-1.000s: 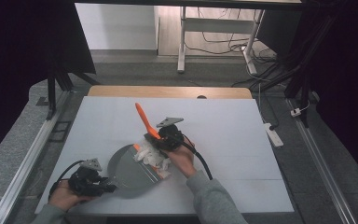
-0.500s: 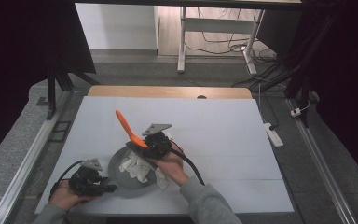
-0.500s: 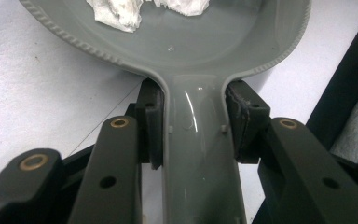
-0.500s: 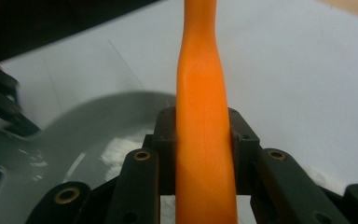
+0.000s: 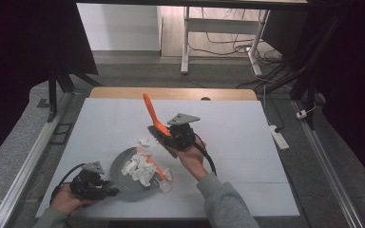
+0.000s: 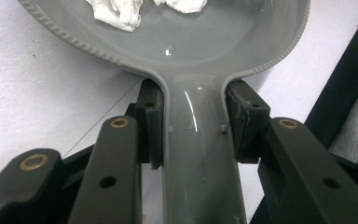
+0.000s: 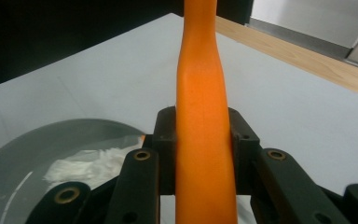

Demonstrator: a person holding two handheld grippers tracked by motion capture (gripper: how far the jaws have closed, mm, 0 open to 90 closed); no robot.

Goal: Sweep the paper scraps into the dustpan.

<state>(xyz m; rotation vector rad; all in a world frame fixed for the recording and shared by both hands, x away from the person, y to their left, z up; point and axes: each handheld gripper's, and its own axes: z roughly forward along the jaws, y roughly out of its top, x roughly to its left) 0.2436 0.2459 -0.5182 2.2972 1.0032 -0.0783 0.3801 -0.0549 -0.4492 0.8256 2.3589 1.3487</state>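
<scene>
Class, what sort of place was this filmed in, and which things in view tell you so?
Probably a lab or test room, not a kitchen: a white table ringed by black curtains, loose cables on the floor, and a metal frame behind.

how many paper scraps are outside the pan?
2: one white scrap on the table just beyond the grey pan, one off its near right rim. Others may hide under the pile.

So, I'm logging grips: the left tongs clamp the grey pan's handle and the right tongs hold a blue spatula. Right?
Not quite: the spatula is orange, not blue, as the right gripper view shows. The rest stands: the left tongs clamp the grey pan by its handle, and the right tongs hold the spatula.
</scene>
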